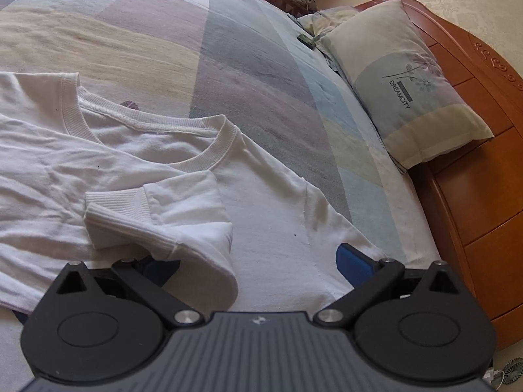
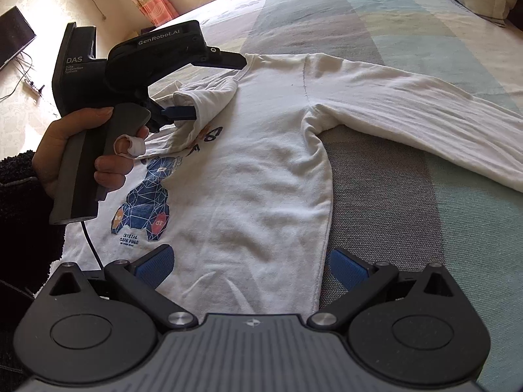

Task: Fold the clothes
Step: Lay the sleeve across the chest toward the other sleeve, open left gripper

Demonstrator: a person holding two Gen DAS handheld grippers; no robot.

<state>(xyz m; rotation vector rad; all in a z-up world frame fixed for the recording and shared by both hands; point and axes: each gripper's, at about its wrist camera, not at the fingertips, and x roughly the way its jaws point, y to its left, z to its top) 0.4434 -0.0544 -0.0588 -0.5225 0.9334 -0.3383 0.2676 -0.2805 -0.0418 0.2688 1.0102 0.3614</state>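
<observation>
A white long-sleeved shirt (image 2: pixel 255 170) with a blue bear print lies flat on the bed. Its right sleeve (image 2: pixel 425 107) stretches out to the side. Its other sleeve (image 1: pixel 170 215) is folded across the chest, ribbed cuff up. My left gripper (image 1: pixel 255 261) is open just above the chest, and the folded sleeve drapes over its left blue pad (image 1: pixel 160 269). It also shows in the right wrist view (image 2: pixel 183 111), held by a hand. My right gripper (image 2: pixel 250 268) is open and empty over the shirt's lower side edge.
The bed has a pastel patchwork cover (image 1: pixel 248 65). A pillow marked DREAMCITY (image 1: pixel 405 81) leans on the wooden headboard (image 1: pixel 474 170). A small dark object (image 1: pixel 305 40) lies by the pillow. A curtain (image 2: pixel 147 0) and a screen (image 2: pixel 14 37) stand beyond the bed.
</observation>
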